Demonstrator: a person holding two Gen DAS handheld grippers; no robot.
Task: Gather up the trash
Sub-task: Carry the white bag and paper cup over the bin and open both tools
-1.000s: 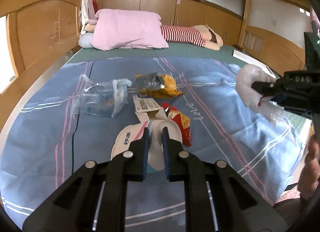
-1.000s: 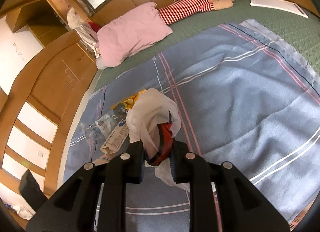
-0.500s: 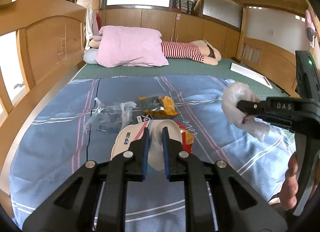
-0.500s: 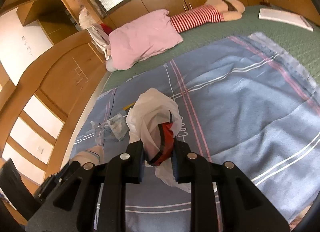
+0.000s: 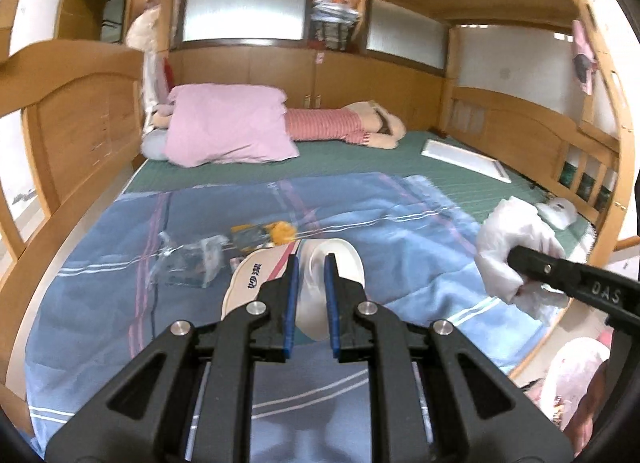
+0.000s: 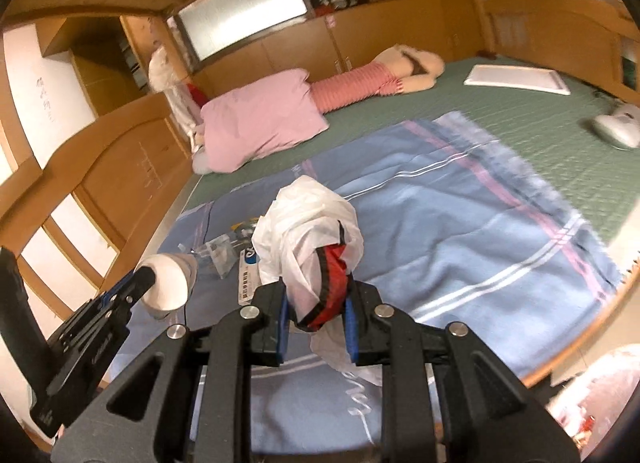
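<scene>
A: What is seen in the left wrist view?

B: A white paper cup (image 5: pixel 316 287) with printed lettering and a pink stripe is clamped at its rim between the blue pads of the left gripper (image 5: pixel 308 263), at the centre. More trash is spread on the blue blanket (image 5: pixel 400 231) at 11 o'clock of the cup: a crumpled clear wrapper (image 5: pixel 188 263) and, just beyond it, a yellow packet (image 5: pixel 264 233). At 3 o'clock, a bunched white bag (image 5: pixel 516 251) is pinched by the right gripper (image 5: pixel 516 259) and held above the blanket's edge. A pink pillow (image 5: pixel 228 129) is seen at 12 o'clock, well apart from the trash.

A: And in the right wrist view?

B: The white bag (image 6: pixel 308 227) is gripped at the centre by the right gripper (image 6: pixel 316 303), crumpled into a ball; a red, black-edged piece (image 6: pixel 332 287) is squeezed with it between the pads. At 9 o'clock the cup (image 6: pixel 168 281) is shown held up in the left gripper (image 6: pixel 146 277). Between cup and bag, the clear wrapper (image 6: pixel 218 255) and a printed white box (image 6: pixel 250 279) are lying on the blanket (image 6: pixel 460 231).
</scene>
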